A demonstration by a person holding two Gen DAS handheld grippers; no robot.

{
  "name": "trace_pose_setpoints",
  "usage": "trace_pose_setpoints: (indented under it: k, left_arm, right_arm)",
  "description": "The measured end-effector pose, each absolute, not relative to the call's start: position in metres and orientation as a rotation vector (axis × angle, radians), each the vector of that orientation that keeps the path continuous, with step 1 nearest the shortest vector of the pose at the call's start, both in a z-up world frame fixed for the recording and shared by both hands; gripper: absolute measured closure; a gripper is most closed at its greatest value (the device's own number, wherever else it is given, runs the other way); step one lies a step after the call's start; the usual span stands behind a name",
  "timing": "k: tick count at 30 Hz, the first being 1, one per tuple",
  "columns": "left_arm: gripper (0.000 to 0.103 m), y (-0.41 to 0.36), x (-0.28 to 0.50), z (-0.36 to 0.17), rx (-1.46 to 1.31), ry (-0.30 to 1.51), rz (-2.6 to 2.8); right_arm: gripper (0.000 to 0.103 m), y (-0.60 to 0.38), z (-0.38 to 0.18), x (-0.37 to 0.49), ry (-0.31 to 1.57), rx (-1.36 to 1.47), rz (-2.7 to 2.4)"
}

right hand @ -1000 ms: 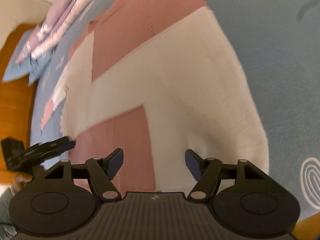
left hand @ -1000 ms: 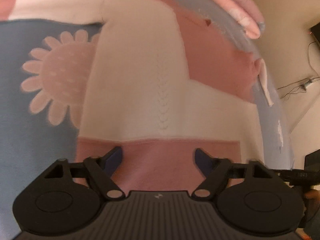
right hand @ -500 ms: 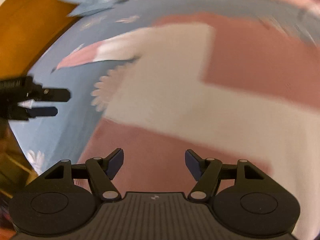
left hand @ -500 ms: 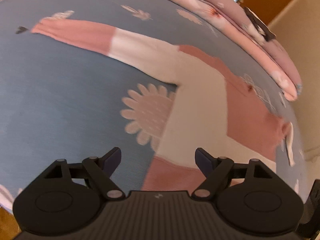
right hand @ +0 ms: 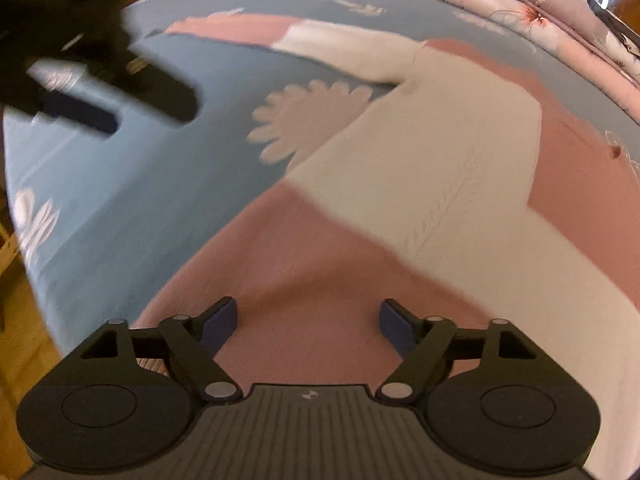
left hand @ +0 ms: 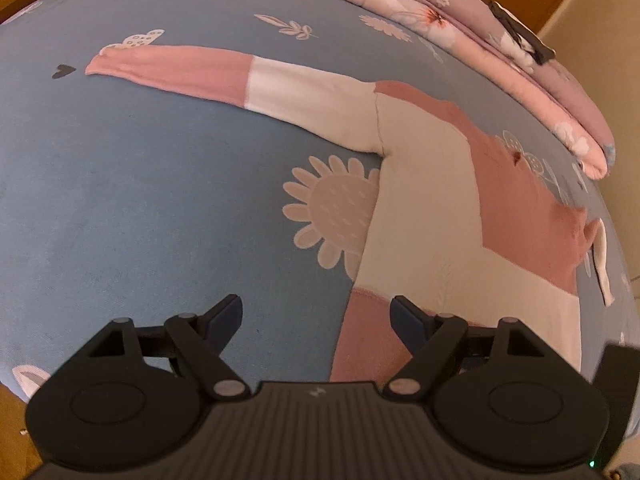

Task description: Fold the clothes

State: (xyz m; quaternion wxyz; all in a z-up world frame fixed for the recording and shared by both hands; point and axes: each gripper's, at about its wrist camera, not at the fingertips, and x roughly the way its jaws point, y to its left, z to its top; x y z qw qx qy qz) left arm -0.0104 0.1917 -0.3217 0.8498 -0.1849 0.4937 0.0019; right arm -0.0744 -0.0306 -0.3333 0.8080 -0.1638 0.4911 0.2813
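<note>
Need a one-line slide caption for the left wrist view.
Open left gripper above the sweater, one sleeve spread across the blue bedsheet.

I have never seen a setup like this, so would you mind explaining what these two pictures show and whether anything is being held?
A person holds a two-finger gripper in each hand, each with a camera looking along its fingers. One picture comes from the left gripper, the other from the right gripper. Both look down on a pink and cream sweater lying flat on a blue flowered bedsheet, one sleeve stretched out. A folded quilt lies at the far edge. Both grippers are open and hold nothing; the right one's jaws have just been opening.
</note>
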Motion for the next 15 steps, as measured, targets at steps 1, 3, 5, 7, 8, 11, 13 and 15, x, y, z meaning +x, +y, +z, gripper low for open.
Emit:
trace_pose_setpoints:
  k: [1, 3, 5, 7, 8, 11, 13, 15]
  left_arm:
    - [0.022, 0.191, -0.01, -0.322, -0.386, 1.041, -0.001]
    - [0.022, 0.189, -0.009, -0.322, -0.382, 1.042, -0.008]
    - [0.022, 0.188, -0.006, -0.322, -0.384, 1.044, -0.014]
    - [0.022, 0.185, -0.004, -0.32, -0.383, 1.044, -0.027]
    - [0.022, 0.184, -0.003, -0.319, -0.381, 1.042, -0.034]
    - [0.022, 0.176, 0.003, -0.313, -0.361, 1.03, -0.068]
    - [0.022, 0.169, 0.006, -0.311, -0.346, 1.029, -0.101]
    - [0.022, 0.161, 0.009, -0.31, -0.333, 1.03, -0.132]
  right_arm:
    - [0.017, -0.033, -0.332, -0.081, 1.061, -0.36, 0.605]
    - [0.016, -0.038, -0.331, -0.094, 1.103, -0.341, 0.614]
    - [0.014, -0.042, -0.328, -0.104, 1.146, -0.319, 0.626]
    - [0.014, -0.044, -0.325, -0.111, 1.174, -0.316, 0.64]
    - [0.015, -0.046, -0.321, -0.11, 1.177, -0.305, 0.646]
    - [0.015, -0.06, -0.307, -0.095, 1.16, -0.211, 0.603]
    - [0.015, -0.077, -0.297, -0.077, 1.13, -0.131, 0.526]
    - [0.013, -0.097, -0.298, -0.057, 1.132, -0.048, 0.455]
